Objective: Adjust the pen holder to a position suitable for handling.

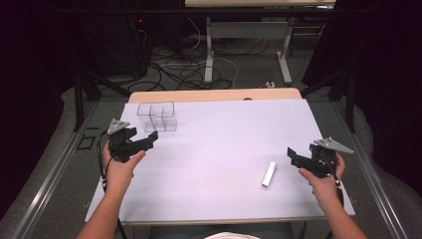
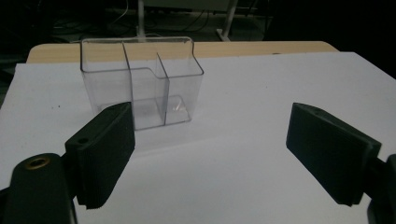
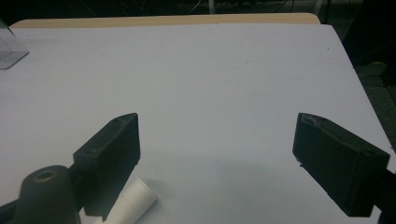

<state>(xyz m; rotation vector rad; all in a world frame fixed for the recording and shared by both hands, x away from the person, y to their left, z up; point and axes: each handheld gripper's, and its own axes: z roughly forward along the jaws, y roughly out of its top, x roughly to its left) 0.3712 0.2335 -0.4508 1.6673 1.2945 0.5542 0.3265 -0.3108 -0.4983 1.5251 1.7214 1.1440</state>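
A clear plastic box (image 1: 157, 117) with several compartments stands empty at the back left of the white table top (image 1: 224, 144). My left gripper (image 1: 148, 139) is held just in front of it, apart from it, jaws wide open and empty. In the left gripper view the clear box (image 2: 142, 84) stands upright beyond the left gripper (image 2: 210, 154). A short white tube (image 1: 269, 174) lies at the front right. My right gripper (image 1: 293, 155) hovers open to the right of it, not touching. In the right gripper view the white tube (image 3: 135, 200) lies beside the lower left jaw of the right gripper (image 3: 217, 158).
A wooden strip (image 1: 214, 94) runs along the table's far edge. Beyond it on the floor are cables (image 1: 184, 69) and the legs of another table (image 1: 209, 55). Dark metal frame posts (image 1: 78, 99) stand at both sides.
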